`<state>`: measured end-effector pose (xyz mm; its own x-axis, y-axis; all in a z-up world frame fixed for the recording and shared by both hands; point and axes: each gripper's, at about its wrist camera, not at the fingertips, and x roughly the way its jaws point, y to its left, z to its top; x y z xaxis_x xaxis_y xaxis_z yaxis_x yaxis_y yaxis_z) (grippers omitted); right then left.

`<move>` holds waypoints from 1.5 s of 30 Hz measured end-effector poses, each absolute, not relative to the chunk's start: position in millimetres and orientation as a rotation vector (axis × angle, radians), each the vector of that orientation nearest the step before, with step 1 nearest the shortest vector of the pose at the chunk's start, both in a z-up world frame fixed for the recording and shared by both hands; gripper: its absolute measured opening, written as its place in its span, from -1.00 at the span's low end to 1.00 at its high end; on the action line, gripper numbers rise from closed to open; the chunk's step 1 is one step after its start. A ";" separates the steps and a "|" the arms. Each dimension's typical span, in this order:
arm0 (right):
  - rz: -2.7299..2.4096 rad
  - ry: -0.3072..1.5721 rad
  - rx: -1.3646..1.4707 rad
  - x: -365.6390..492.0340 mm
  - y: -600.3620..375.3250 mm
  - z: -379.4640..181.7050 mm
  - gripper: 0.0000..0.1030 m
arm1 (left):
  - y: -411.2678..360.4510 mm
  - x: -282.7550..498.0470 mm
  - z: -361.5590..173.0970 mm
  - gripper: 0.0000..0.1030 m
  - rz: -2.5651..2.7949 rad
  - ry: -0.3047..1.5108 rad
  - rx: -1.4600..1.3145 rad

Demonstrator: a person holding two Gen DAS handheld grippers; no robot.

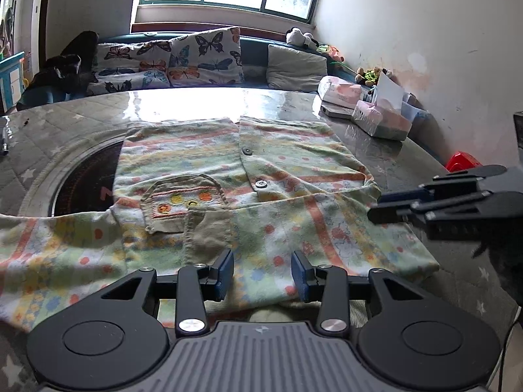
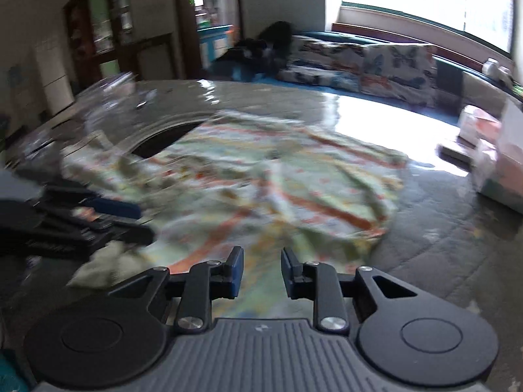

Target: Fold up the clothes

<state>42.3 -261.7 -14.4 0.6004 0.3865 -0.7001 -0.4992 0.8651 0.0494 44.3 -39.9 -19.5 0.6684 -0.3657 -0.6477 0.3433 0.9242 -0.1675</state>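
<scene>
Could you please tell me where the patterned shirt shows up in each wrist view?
Left wrist: shirt fills the centre, pocket left of middle.
Right wrist: shirt lies centre, blurred.
Shared landmark: butterfly cushions under the window.

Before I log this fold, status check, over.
Left tongs open, over shirt. Right tongs open, empty. Shirt flat on table, partly folded. Nothing blocking.

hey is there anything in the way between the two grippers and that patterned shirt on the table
Nothing visible. The left gripper and the right gripper are both open with only the patterned shirt beneath and ahead of them. The tissue boxes sit off at the table's far right edge, clear of the shirt.
</scene>
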 end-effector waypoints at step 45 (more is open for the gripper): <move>0.665 0.768 -0.250 30.5 -187.7 -31.0 -0.34 | 209.8 62.6 -24.7 -0.27 0.471 0.673 -0.286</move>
<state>30.5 -187.7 -31.0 0.5295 0.4625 -0.7111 -0.6375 0.7700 0.0262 62.6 209.8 -24.7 0.6833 0.3230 -0.6548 -0.5040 0.8576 -0.1030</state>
